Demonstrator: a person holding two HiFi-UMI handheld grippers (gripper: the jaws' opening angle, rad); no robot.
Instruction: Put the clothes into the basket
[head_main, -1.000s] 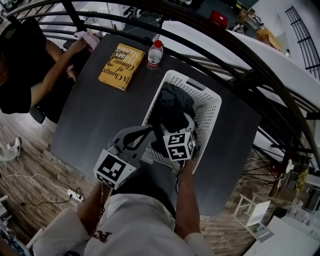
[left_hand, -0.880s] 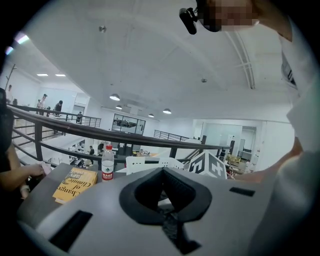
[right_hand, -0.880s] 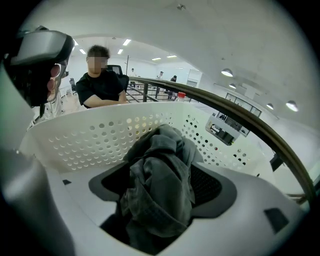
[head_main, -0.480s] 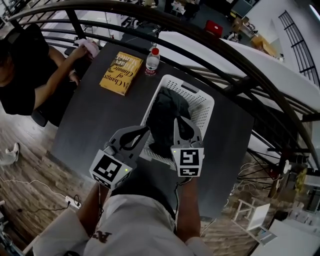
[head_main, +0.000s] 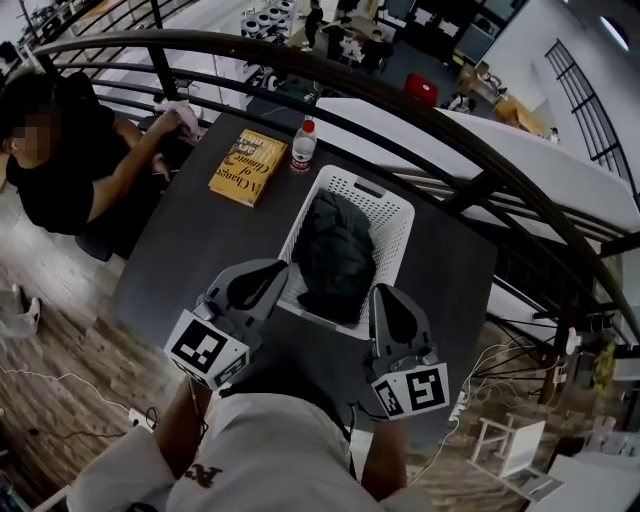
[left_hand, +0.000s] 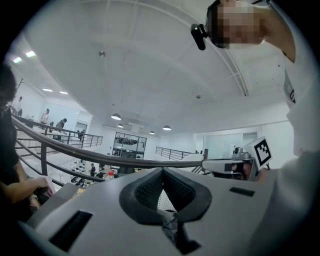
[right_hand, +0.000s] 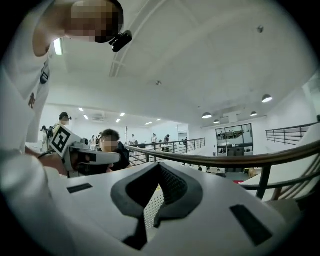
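Left gripper (left_hand: 161, 171): jaws closed, tips touching. The slot between the pads shows white lattice and a crumple of dark cloth low down. This looks like basket contents seen through the slot, and no cloth hangs from the gripper in the head view.

Right gripper (right_hand: 159, 166): jaws have just been closing and are now tip to tip with nothing between them. Only basket lattice and a sliver of yellow show through the gap.

Clothes (head_main: 335, 255): a dark heap lying inside the white perforated basket (head_main: 392, 232), clear of both grippers.

Both grippers sit at the basket's near end. The left tip is over the near-left corner of the rim, and the right is just beside the near-right corner.

The dark table (head_main: 190, 250) is bare to the left of the basket. A curved black railing (head_main: 430, 110) runs close past the table's far and right edges.

A seated person (head_main: 70, 170) at the far-left corner has a hand on a pink cloth (head_main: 185, 115).

Writing: the yellow book (head_main: 247, 167) reads "A Change of Climate". The red-capped water bottle (head_main: 302, 146) stands beside it, and its label is too small to read. The cubes on the grippers carry black-and-white square markers.
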